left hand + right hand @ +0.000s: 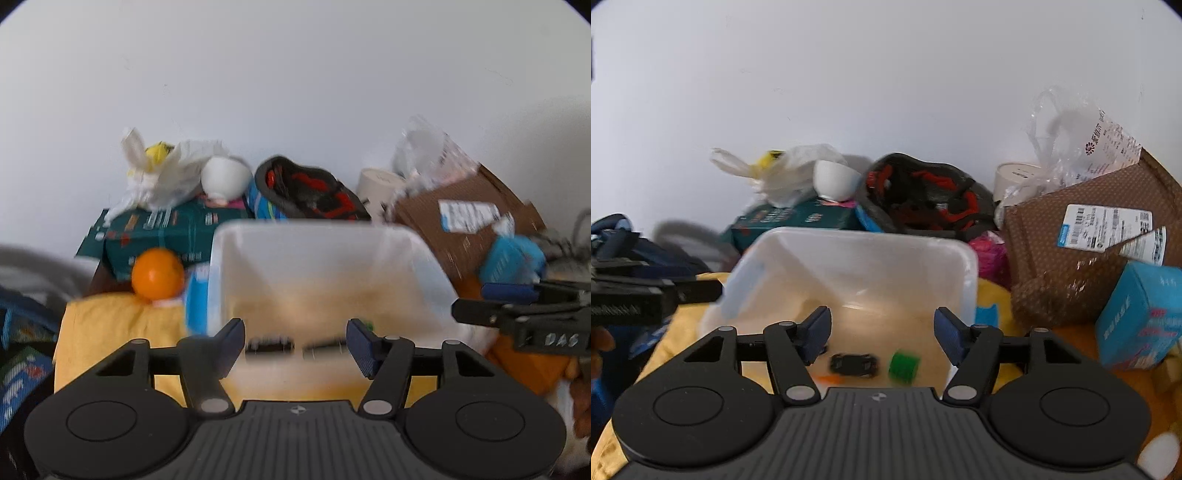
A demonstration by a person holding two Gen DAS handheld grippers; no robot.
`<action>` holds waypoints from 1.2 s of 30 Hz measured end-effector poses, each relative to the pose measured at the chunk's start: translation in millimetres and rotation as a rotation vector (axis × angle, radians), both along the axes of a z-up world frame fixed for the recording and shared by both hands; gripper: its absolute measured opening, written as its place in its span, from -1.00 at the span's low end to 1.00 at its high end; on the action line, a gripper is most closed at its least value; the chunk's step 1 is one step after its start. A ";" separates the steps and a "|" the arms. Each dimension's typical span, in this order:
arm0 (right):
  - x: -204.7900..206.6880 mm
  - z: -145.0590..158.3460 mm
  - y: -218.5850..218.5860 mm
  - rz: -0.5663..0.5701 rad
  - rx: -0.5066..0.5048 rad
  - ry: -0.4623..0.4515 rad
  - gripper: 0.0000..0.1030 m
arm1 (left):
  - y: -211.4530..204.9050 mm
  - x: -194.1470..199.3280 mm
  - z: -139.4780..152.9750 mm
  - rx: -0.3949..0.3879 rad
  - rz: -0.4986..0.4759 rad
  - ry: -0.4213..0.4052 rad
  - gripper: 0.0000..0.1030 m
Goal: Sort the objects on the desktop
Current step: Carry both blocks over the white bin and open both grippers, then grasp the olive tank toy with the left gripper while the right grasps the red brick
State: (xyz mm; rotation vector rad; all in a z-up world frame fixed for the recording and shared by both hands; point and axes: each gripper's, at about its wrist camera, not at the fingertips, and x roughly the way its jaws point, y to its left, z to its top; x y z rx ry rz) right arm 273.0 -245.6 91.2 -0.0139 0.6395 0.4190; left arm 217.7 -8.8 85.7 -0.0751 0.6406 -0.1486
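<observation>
A translucent plastic bin (pixel 314 229) stands on a yellow cloth (pixel 110 332) in front of both grippers. My left gripper (pixel 295 332) is open above the bin's near rim, with nothing between its fingers. My right gripper (pixel 882 321) is also open and empty over the bin's near side. On the bin's floor lie a black toy car (pixel 854 363), a green block (pixel 904 364) and a small orange piece (pixel 827 379). In the left wrist view these show only as dark blurs (pixel 269 345). The right gripper (pixel 480 301) reaches in from the right in the left wrist view.
Clutter lines the wall behind the bin: a white plastic bag (pixel 173 173), a white bowl (pixel 223 177) on a green box (pixel 166 232), a black-and-red helmet (pixel 310 192) and a brown cardboard box (pixel 472 218). An orange ball (pixel 158 273) sits left; a blue carton (pixel 1141 317) stands right.
</observation>
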 end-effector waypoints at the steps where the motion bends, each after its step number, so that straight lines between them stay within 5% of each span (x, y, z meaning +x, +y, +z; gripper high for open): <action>1: -13.8 -2.0 -0.1 0.015 0.010 -0.012 0.27 | 0.5 -18.2 -10.5 0.009 -0.011 0.000 0.25; 8: -139.4 -72.2 -4.2 0.066 0.003 0.088 0.28 | -0.9 -133.5 -94.4 0.059 -0.036 0.078 0.25; 14: -207.9 -133.8 14.7 0.097 -0.090 0.224 0.32 | -11.4 -165.8 -134.4 0.097 -0.111 0.139 0.25; 22: -200.8 -147.7 42.8 0.087 -0.117 0.212 0.46 | -22.6 -152.4 -146.4 0.184 -0.156 0.122 0.23; 26: -197.7 -152.5 45.8 0.104 -0.094 0.225 0.14 | -28.3 -148.4 -146.8 0.171 -0.192 0.110 0.23; 36: -207.1 -152.6 16.9 0.171 -0.077 0.268 0.23 | -46.8 -132.4 -160.1 0.186 -0.264 0.138 0.14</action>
